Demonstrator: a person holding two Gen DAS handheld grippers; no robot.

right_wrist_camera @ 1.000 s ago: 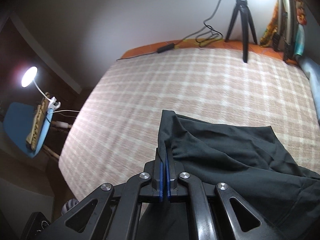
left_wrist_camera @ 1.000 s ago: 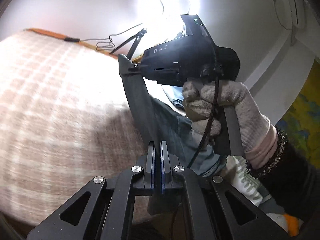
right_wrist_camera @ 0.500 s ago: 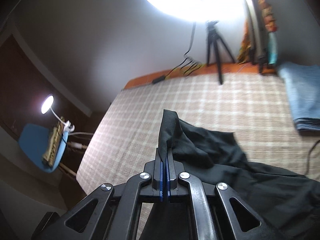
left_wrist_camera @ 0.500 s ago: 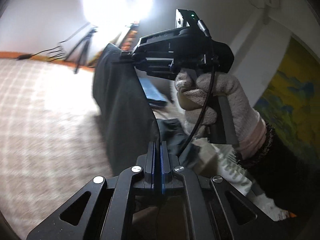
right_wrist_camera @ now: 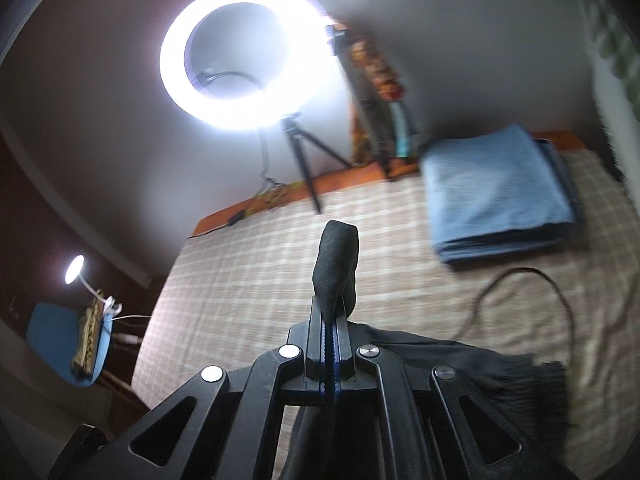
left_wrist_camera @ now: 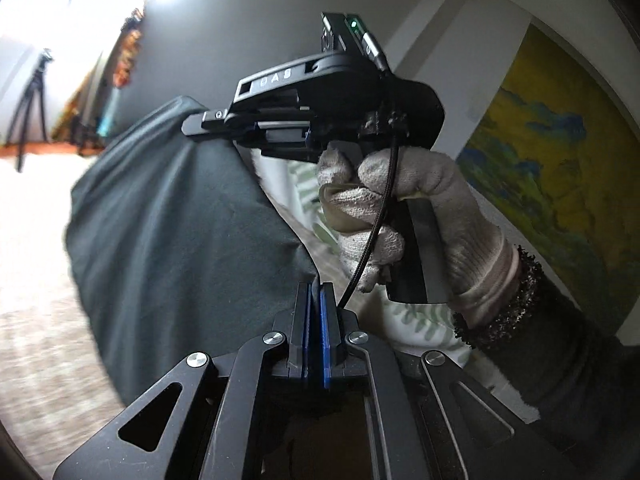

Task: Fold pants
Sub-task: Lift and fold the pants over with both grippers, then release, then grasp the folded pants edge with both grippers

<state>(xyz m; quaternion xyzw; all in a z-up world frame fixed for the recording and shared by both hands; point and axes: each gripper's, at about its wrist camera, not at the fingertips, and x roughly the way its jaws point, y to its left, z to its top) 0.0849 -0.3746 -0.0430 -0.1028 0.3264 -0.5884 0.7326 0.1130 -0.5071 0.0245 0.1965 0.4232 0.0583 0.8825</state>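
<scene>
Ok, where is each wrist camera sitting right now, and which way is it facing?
Left wrist: sits on the left gripper, looks across at the right gripper in a gloved hand; jaws shut on the dark pants.
Right wrist: sits on the right gripper, looks over the checked bed towards the ring light and folded blue cloth; jaws shut on pants.
Shared: the pants, bed and tripod.
</scene>
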